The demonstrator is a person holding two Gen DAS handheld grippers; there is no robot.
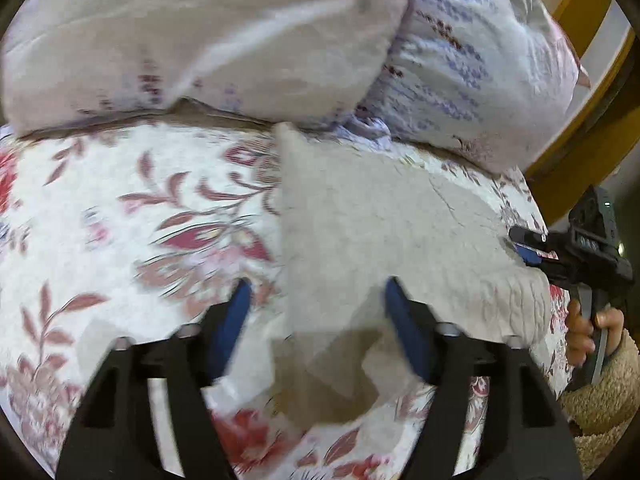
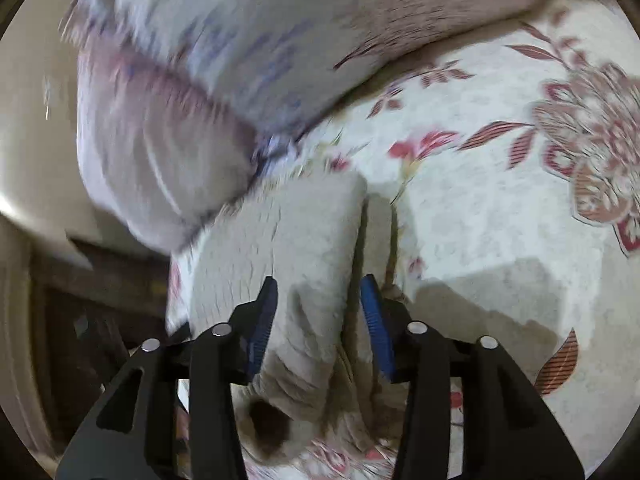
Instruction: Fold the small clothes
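Note:
A small pale grey fuzzy garment (image 1: 360,232) lies flat on the floral bedspread (image 1: 120,208). My left gripper (image 1: 318,296) is open, hovering over the garment's near left edge, holding nothing. In the right wrist view the garment (image 2: 288,232) lies with its ribbed edge and a dark brown spot near the camera. My right gripper (image 2: 318,292) is open, its blue pads on either side of the garment's folded right edge. The right gripper (image 1: 532,244) also shows in the left wrist view at the garment's right edge, held by a hand.
Two pale pillows with purple and blue print (image 1: 240,40) (image 2: 200,80) lie along the far side of the bed, close behind the garment. A yellow wooden bed frame (image 1: 592,92) stands at the far right. The bed's edge and dark floor (image 2: 100,300) are left of the right gripper.

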